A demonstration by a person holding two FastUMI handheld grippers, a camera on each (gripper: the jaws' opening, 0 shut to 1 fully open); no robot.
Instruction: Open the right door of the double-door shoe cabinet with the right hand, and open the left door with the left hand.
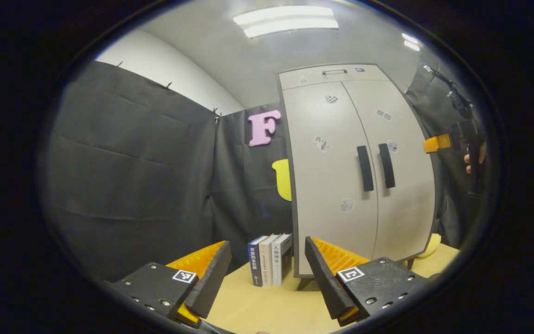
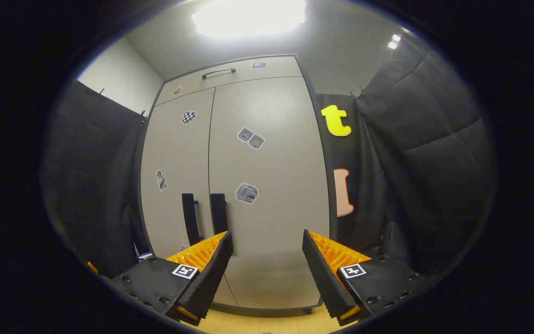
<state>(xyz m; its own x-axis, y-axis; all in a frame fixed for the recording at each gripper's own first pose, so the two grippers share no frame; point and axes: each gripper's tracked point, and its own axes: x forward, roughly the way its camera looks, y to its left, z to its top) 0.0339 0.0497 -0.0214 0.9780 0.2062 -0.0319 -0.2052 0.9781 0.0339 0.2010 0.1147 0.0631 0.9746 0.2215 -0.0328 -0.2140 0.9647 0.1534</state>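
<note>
Cabinet (image 1: 355,171): both doors sitting closed (handles side by side).
Left tongs (image 1: 267,260): hanging spread, cabinet at 1 o'clock.
Right tongs (image 2: 267,253): hanging spread, facing right door (image 2: 267,185).

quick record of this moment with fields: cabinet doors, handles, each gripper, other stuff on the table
cabinet doors: both doors of the shoe cabinet are closed
handles: left handle and right handle stand upright, side by side at the middle seam, untouched
left gripper: open, holding nothing, away from the cabinet
right gripper: open, holding nothing, facing the right door
other stuff: three books upright on the table, left of the cabinet
</note>
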